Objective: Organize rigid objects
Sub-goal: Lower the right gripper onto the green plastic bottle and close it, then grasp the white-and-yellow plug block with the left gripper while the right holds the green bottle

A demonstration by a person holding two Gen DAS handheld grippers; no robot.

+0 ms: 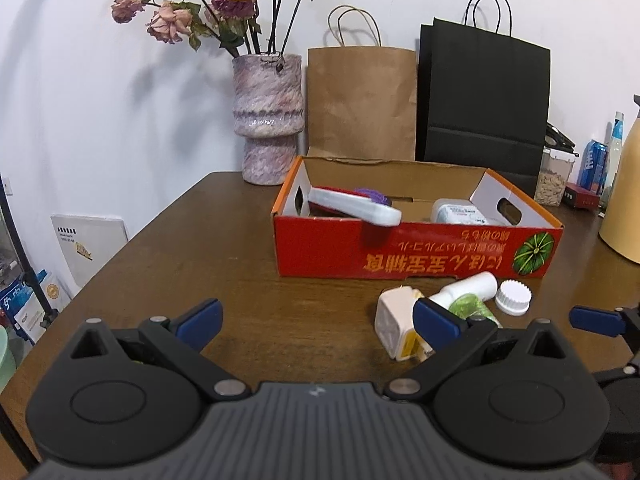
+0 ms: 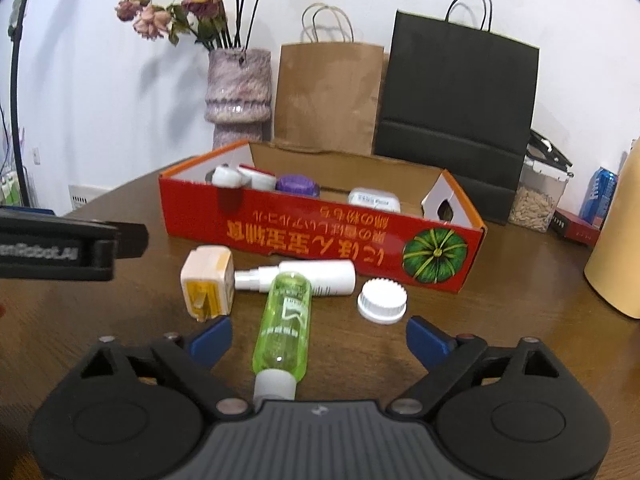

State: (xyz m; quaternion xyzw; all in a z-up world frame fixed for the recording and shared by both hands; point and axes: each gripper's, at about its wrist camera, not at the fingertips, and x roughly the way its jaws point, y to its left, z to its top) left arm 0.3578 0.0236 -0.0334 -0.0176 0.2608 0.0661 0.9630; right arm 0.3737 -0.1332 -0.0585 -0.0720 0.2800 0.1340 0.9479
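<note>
My right gripper is wide open and holds nothing. The green bottle lies flat between its fingers. It looks light, hard and slippery, so I would squeeze its middle. My left gripper is open and empty too.

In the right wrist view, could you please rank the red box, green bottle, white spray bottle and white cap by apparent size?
1. red box
2. green bottle, though it lies nearest the camera
3. white spray bottle, possibly similar in true size
4. white cap
</note>
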